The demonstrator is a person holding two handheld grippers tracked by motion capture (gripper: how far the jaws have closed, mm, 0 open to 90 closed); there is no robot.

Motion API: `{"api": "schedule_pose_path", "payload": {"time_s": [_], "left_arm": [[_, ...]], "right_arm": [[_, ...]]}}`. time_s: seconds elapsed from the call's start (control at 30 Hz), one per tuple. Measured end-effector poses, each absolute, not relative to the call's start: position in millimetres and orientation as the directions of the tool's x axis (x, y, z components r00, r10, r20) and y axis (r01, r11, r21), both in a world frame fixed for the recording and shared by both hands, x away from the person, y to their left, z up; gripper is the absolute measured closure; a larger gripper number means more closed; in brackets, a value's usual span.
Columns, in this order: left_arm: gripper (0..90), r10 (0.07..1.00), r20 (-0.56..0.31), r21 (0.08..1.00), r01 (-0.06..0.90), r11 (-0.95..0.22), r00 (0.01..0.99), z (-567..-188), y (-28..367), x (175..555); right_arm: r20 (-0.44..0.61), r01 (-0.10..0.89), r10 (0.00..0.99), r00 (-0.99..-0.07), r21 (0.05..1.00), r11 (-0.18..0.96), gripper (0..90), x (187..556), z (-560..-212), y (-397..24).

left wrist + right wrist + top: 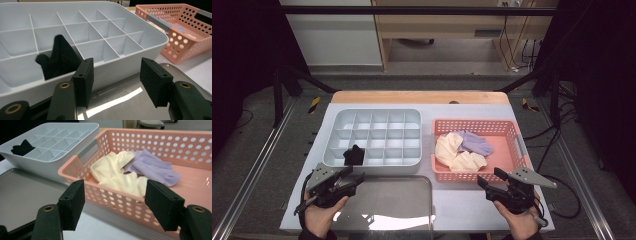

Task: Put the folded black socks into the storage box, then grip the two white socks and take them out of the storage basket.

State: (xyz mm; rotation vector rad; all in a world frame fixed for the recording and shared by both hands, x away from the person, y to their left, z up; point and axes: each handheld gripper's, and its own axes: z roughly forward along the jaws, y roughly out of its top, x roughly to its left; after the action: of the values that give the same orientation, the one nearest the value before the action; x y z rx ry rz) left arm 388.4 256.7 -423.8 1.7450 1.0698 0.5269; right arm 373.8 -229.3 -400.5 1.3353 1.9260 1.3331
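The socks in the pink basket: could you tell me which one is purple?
The purple sock lies farthest back, toward the basket's far wall; the others are cream.

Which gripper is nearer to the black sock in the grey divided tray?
Left. The left gripper is just below the black sock, at the tray's near edge. The right gripper is far off, in front of the pink basket.

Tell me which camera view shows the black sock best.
The left gripper view: the black sock is close, standing in a front compartment of the grey organizer. The high view and right gripper view show it small.
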Motion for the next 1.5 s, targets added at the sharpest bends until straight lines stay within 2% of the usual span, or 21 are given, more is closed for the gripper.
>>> {"api": "schedule_pose_path", "payload": {"time_s": [0.43,0.67,1.1,1.5], "left_arm": [[41.0,0.835,-0.174,0.878,0.466,-0.108,0.523,-441.8,264.2,378.6],[40.7,0.836,-0.158,0.881,0.457,-0.121,0.526,-445.3,264.0,378.8],[41.5,0.847,-0.168,0.877,0.468,-0.105,0.504,-449.5,267.1,380.5],[40.1,0.864,-0.151,0.877,0.469,-0.107,0.479,-451.5,273.3,384.0]], "right_arm": [[0.169,0.446,0.890,-0.424,0.894,0.043,33.3,393.9,-383.5,-224.1],[0.133,0.442,0.893,-0.429,0.894,0.080,33.6,406.9,-372.5,-214.6],[0.134,0.451,0.897,-0.422,0.889,0.080,34.8,434.4,-364.7,-201.5],[0.106,0.472,0.900,-0.424,0.874,0.119,37.9,473.1,-358.8,-185.5]]}}
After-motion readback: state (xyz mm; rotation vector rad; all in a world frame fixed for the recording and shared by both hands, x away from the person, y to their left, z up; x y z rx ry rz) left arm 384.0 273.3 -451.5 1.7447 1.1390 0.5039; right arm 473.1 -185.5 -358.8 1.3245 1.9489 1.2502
